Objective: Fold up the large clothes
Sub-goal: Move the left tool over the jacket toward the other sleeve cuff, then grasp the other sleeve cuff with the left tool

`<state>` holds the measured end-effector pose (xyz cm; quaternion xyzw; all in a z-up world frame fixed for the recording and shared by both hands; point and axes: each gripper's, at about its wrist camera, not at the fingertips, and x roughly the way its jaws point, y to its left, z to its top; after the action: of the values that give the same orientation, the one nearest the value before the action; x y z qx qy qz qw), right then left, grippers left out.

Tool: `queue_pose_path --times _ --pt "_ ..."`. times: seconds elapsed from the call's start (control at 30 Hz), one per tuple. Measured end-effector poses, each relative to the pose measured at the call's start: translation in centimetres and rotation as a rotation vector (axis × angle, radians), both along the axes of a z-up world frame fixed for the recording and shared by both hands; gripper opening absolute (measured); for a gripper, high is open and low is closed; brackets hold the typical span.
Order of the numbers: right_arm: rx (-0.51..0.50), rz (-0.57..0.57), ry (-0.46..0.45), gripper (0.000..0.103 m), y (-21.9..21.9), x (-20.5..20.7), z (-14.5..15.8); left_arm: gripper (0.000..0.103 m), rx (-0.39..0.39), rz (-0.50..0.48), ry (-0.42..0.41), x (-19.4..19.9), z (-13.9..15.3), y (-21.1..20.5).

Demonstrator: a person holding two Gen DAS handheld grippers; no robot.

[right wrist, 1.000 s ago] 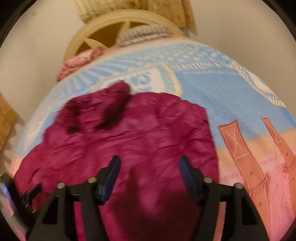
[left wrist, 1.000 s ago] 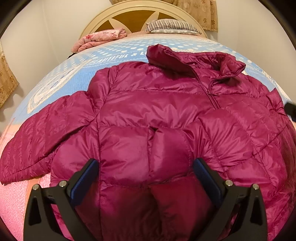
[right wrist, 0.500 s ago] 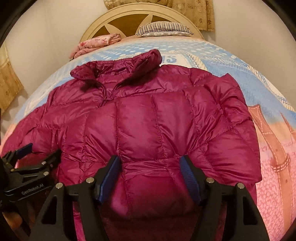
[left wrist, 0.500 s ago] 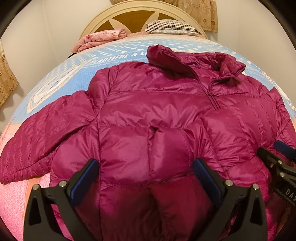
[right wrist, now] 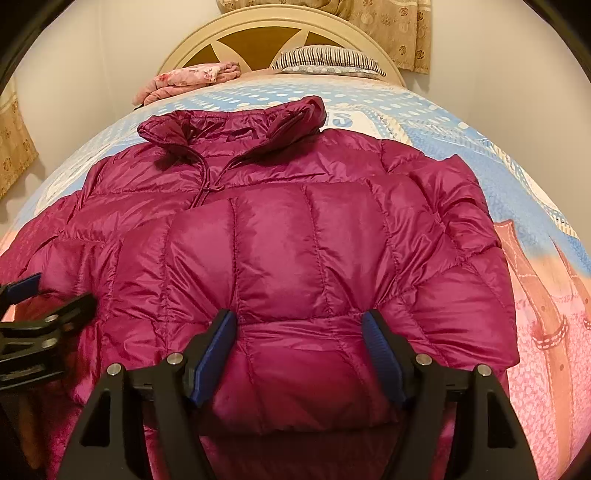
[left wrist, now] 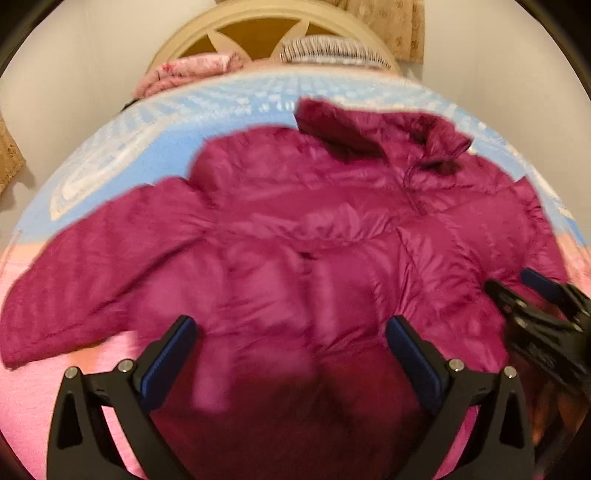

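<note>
A magenta puffer jacket (right wrist: 280, 258) lies front up on the bed, collar toward the headboard. One sleeve lies folded across its chest. The other sleeve (left wrist: 92, 280) spreads out to the left in the left wrist view. My right gripper (right wrist: 297, 321) hovers over the lower front, its jaws opening, with fabric below them but nothing pinched. It also shows at the right edge of the left wrist view, right gripper (left wrist: 511, 282). My left gripper (left wrist: 290, 328) stands open above the jacket's lower left part; that view is blurred. From the right wrist the left gripper (right wrist: 61, 291) is at the left edge.
The bedspread (right wrist: 480, 155) is blue toward the head and pink near me. A striped pillow (right wrist: 328, 61) and a folded pink blanket (right wrist: 188, 79) lie by the cream headboard (right wrist: 258, 33). Patterned curtains (right wrist: 391, 29) hang behind.
The right gripper has swung down over the jacket's front, steadied, and its jaws have widened a little. The left gripper has pulled up and back, so its view is blurred.
</note>
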<state>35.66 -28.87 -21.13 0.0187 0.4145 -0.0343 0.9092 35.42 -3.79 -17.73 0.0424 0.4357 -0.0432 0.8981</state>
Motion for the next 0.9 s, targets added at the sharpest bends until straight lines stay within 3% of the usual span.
queue_pose_path --times 0.17,0.27,0.37,0.47,0.6,0.8,0.9 --pt "-0.006 -0.002 -0.003 0.072 0.1 0.0 0.0 0.103 0.097 0.027 -0.13 -4.1 4.0 6.4" --pt "-0.006 -0.003 -0.006 0.073 0.2 -0.1 0.1 0.103 0.136 0.096 -0.143 -5.0 4.1 11.6" --pt "-0.008 -0.003 -0.009 0.073 0.2 -0.2 0.1 0.103 0.162 0.224 -0.119 -5.5 3.1 17.9" --pt "-0.013 -0.003 -0.01 0.073 0.2 -0.3 0.1 0.103 0.104 0.368 -0.088 -6.1 2.0 24.3" --pt "-0.019 -0.004 -0.011 0.074 0.3 -0.3 0.2 0.103 -0.049 0.501 -0.08 -7.0 0.8 30.6" --pt "-0.025 -0.007 -0.013 0.074 0.3 -0.4 0.2 0.103 -0.273 0.566 -0.069 -5.2 -1.0 34.9" --pt "-0.023 -0.008 -0.014 0.075 0.3 -0.5 0.3 0.103 -0.291 0.601 -0.058 -4.3 -1.9 35.1"
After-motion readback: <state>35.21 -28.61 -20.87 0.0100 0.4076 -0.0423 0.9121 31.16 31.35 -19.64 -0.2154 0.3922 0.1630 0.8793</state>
